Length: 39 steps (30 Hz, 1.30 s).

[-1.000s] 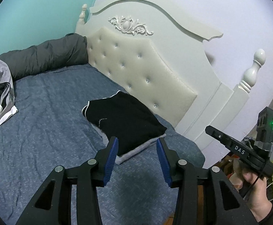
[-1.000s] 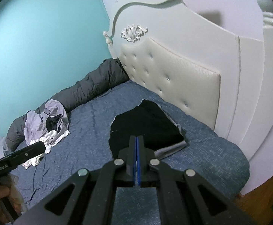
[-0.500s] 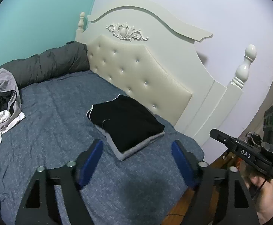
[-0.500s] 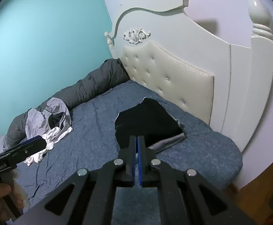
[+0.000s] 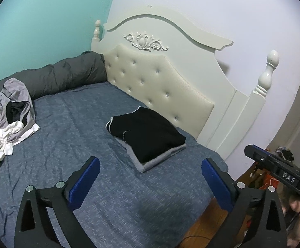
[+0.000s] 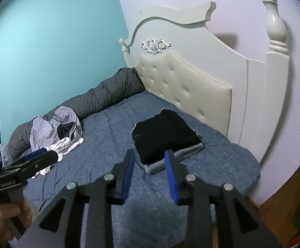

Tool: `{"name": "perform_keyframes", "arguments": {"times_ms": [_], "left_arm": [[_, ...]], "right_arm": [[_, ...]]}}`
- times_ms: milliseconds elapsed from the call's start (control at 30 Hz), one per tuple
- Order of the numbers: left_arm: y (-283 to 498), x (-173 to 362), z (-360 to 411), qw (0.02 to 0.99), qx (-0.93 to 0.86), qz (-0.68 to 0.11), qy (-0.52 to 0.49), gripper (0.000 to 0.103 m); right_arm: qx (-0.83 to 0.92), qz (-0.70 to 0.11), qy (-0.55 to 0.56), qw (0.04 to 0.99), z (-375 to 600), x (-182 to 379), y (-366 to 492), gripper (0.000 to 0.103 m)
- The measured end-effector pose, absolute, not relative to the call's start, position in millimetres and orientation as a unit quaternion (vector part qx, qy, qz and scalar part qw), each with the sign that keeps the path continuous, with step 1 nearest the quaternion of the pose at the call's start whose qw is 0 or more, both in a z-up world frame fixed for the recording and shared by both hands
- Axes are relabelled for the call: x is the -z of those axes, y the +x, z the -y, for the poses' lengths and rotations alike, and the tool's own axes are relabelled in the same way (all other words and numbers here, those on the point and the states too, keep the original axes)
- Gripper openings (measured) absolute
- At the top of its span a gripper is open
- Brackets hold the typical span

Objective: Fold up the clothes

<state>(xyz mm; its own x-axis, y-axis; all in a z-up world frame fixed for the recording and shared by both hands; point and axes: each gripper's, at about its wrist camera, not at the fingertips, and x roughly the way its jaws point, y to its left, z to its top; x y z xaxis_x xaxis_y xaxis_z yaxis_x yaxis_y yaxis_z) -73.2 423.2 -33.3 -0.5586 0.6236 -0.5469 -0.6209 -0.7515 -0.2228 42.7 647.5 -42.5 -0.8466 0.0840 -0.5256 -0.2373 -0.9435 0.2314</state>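
A blue-sheeted bed lies bare around the folded black-and-grey stack near its headboard. Unfolded clothes are heaped leftward. Left gripper wide open, right gripper parted, both empty.

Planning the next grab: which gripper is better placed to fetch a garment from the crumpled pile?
Left, probably. The left gripper, jaws wide open, sits nearer the crumpled grey and white clothes pile; the right gripper faces the folded black and grey stack.
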Motion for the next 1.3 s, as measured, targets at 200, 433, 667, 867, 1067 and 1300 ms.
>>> {"name": "perform_keyframes", "arguments": {"times_ms": [200, 433, 667, 867, 1067, 1300], "left_arm": [[-63.8, 32.5, -410.5, 0.341, -0.889, -0.005, -0.305, 0.103], [-50.0, 31.3, -396.6, 0.338, -0.891, -0.01, -0.303, 0.103], [-33.8, 23.1, -383.7, 0.342, -0.892, -0.012, -0.295, 0.102], [-24.0, 20.8, -377.8, 0.343, -0.894, -0.02, -0.288, 0.103], [-18.1, 23.7, -371.0, 0.338, -0.895, -0.022, -0.291, 0.103], [-11.3, 24.0, -364.5, 0.338, -0.895, -0.025, -0.292, 0.103]], "right_arm": [[-0.949, -0.161, -0.257, 0.087, -636.2, 38.1, 57.3, 0.06], [-0.95, -0.158, -0.25, 0.102, -621.9, 37.0, 69.5, 0.073], [-0.95, -0.154, -0.244, 0.119, -611.3, 36.9, 83.6, 0.082], [-0.95, -0.148, -0.241, 0.128, -602.5, 35.2, 93.8, 0.087], [-0.952, -0.142, -0.238, 0.129, -593.4, 31.9, 102.5, 0.091], [-0.953, -0.136, -0.239, 0.129, -588.3, 34.7, 110.0, 0.092]]}}
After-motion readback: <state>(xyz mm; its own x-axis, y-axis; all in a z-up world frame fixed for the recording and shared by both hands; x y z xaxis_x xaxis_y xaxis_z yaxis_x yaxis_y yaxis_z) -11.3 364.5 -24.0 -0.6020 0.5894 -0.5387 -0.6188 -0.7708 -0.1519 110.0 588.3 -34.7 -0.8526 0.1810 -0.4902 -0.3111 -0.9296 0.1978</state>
